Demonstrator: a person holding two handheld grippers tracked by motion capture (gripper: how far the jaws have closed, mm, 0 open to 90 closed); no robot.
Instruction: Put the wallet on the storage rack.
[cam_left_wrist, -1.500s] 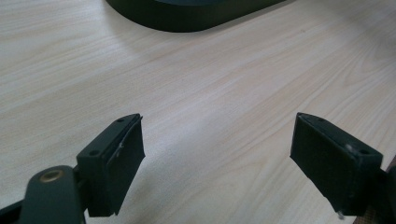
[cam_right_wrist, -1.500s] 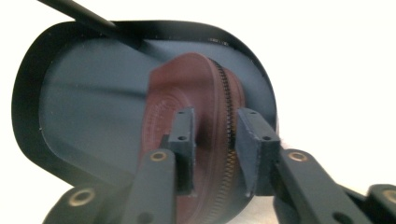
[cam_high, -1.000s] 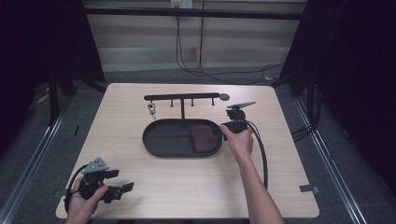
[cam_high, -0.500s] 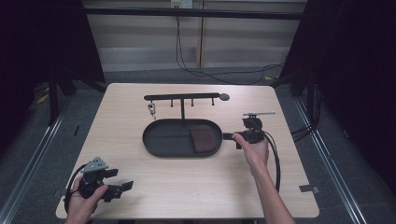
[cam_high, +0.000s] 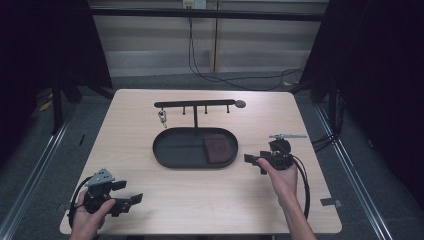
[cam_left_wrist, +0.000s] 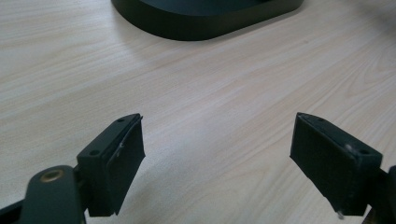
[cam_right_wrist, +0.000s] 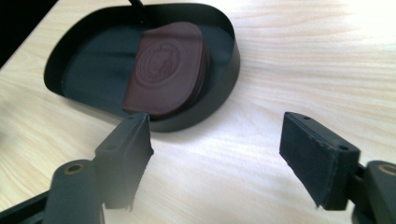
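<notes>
Both grippers empty, the pouch lying in the tray.

The brown pouch (cam_high: 219, 150) lies flat in the right end of the black oval tray (cam_high: 172, 150), under a hook rack (cam_high: 195, 104) with a key ring (cam_high: 162, 118) on its left peg. The right gripper (cam_high: 251, 159) sits just right of the tray; its jaws have just been opening and stand wide, nothing between them. The left gripper (cam_high: 131, 192) rests near the table's front left corner, jaws wide over bare wood.

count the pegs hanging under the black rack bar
4. Under the rack bar: left peg holding a key ring, two flanking the post, one at right.
</notes>
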